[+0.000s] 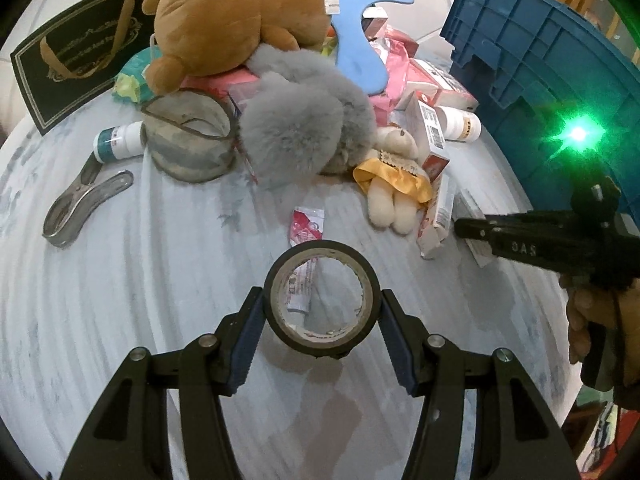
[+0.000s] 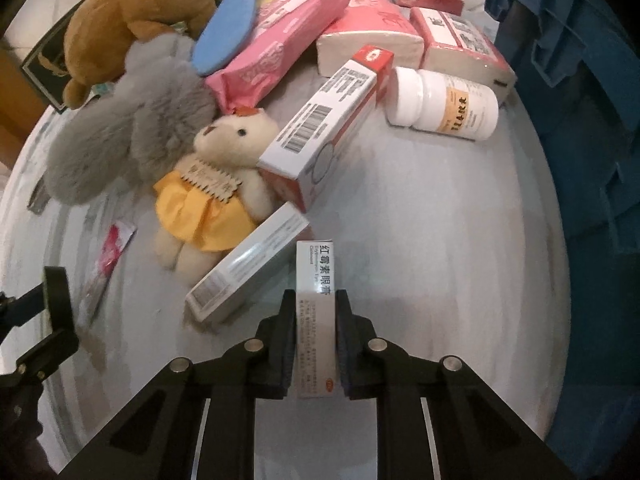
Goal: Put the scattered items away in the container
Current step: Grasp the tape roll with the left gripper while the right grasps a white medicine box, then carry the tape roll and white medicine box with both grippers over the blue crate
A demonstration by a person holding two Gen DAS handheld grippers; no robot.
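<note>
My left gripper (image 1: 322,300) is shut on a black roll of tape (image 1: 324,340), held a little above the pale tabletop (image 1: 140,280). In the right wrist view my right gripper (image 2: 315,300) is shut on a narrow white ointment box (image 2: 318,268), pads pressed on its two long sides. A second white box (image 2: 248,264) lies just left of it, against a small cream bear in a yellow dress (image 2: 212,184). The blue crate (image 1: 540,52) stands at the right edge of the table. The right gripper also shows at the right of the left wrist view.
A pile lies further back: a brown teddy (image 1: 236,28), a grey fluffy toy (image 1: 296,128), pink packs (image 2: 280,56), a red-and-white carton (image 2: 328,128) and a white bottle (image 2: 444,104). A metal clip (image 1: 84,208), a fabric cup (image 1: 188,136) and a red sachet (image 1: 306,224) lie nearer.
</note>
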